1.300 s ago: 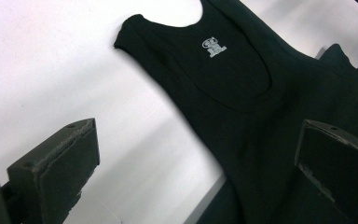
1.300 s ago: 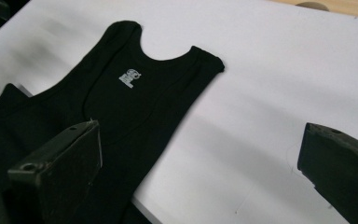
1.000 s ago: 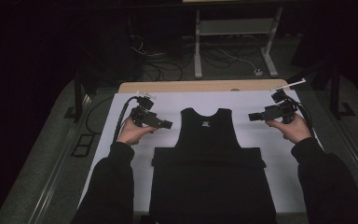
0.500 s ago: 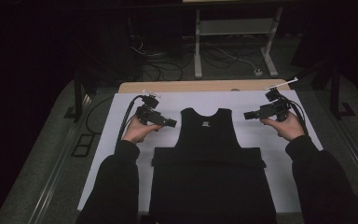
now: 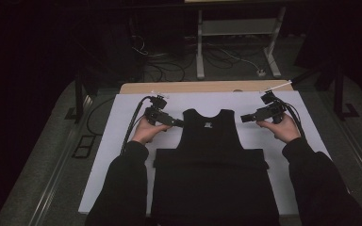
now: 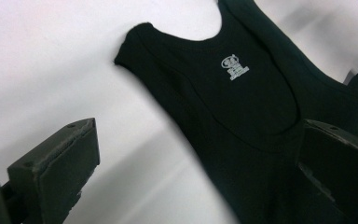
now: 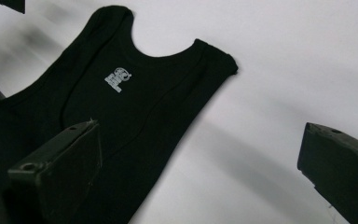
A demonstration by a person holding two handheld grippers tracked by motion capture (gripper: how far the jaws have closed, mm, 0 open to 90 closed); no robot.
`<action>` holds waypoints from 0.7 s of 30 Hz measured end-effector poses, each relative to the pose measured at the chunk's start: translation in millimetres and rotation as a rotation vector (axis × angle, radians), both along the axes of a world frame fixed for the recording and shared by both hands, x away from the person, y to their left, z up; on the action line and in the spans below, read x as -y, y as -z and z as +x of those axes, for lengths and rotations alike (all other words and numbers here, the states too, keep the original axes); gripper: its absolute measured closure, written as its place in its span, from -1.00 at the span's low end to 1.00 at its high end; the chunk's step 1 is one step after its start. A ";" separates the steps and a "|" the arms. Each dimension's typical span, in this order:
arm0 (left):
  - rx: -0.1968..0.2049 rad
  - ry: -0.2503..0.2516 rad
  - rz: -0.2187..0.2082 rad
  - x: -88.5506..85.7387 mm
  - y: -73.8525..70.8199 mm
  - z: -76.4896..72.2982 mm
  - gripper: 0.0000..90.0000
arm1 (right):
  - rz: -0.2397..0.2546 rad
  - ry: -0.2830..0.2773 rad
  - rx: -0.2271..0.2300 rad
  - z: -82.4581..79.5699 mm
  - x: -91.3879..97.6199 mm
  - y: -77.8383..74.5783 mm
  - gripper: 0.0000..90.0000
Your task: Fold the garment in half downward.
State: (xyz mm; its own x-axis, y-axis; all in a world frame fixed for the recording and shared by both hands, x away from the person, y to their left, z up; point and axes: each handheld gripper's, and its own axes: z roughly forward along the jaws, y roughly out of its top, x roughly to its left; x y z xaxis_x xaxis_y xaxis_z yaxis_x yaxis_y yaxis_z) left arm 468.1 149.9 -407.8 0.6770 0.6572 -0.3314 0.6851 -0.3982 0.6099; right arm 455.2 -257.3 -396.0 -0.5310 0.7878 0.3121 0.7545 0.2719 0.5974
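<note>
The black tank top (image 5: 211, 141) lies flat on the white surface (image 5: 122, 141) between my two grippers, its lower half folded up into a band across the middle. My left gripper (image 5: 178, 123) hovers just beside its left armhole, jaws spread wide with nothing between them. My right gripper (image 5: 243, 118) sits near the right shoulder strap, jaws likewise apart and empty. A small white logo (image 6: 234, 68) marks the neckline.

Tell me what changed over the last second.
Both tongs closed in on the black tank top: the left tongs slid right to its left armhole edge, and the right tongs moved left toward the right one. Both are open, nothing gripped. The top, its hem folded up, lies as before on the white sheet.
</note>
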 end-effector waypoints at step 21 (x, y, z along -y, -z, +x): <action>-0.024 0.006 -0.001 13.9 22.2 4.8 -1.00 | -0.006 -0.020 -0.022 6.7 -16.5 22.7 -1.00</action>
State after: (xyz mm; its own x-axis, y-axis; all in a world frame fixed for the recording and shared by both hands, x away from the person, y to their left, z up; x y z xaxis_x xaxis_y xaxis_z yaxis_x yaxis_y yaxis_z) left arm 472.9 136.0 -430.0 0.6725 0.6530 -0.3484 0.6975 -0.4017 0.5934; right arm 461.9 -240.9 -418.8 -0.5400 0.7786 0.3195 0.7617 0.2907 0.5790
